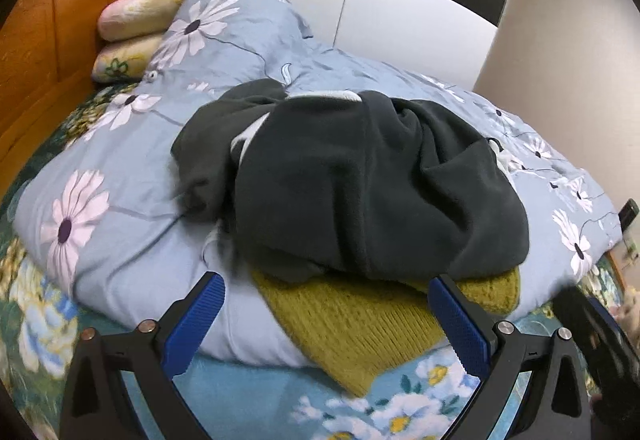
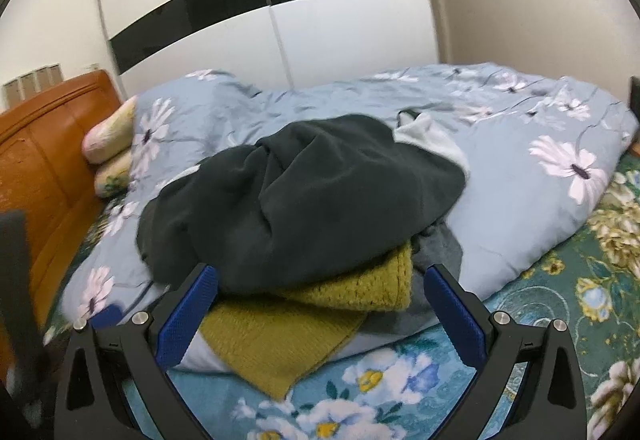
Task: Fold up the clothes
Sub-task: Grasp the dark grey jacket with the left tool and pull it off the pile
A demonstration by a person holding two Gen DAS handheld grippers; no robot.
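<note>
So, biggest thing first: a bed with a teal flowered sheet (image 2: 540, 300) is seen, and a pale blue daisy-print duvet (image 1: 132, 240) is bunched over most of it, with an orange headboard (image 1: 52, 40) at the far left and two pillows (image 1: 132, 16) stacked against it. A white wardrobe with a black band (image 2: 320, 40) is seen behind.

On the near side of the duvet the clothes are heaped. A dark grey fleece garment (image 1: 360, 192) is crumpled on top, nothing squared or laid flat, with some white trim showing at its far edge. Under it a mustard knit (image 1: 360, 324) is spread, its near corner hanging over onto the sheet. In the right wrist view something grey (image 2: 436, 244) is tucked to the right of the pile; what it is can't be made out.

The left gripper (image 1: 336, 324) is held just short of the pile, jaws spread wide, nothing between them. Same for the right gripper (image 2: 320, 320): wide apart, empty, pointed at the mustard edge.

As a guess, a garment is being picked out for folding. The fleece would probably need to be pinched at an edge by both sides, lifted clear of the knit and spread flat, since nothing crumpled like that can be folded cleanly.
</note>
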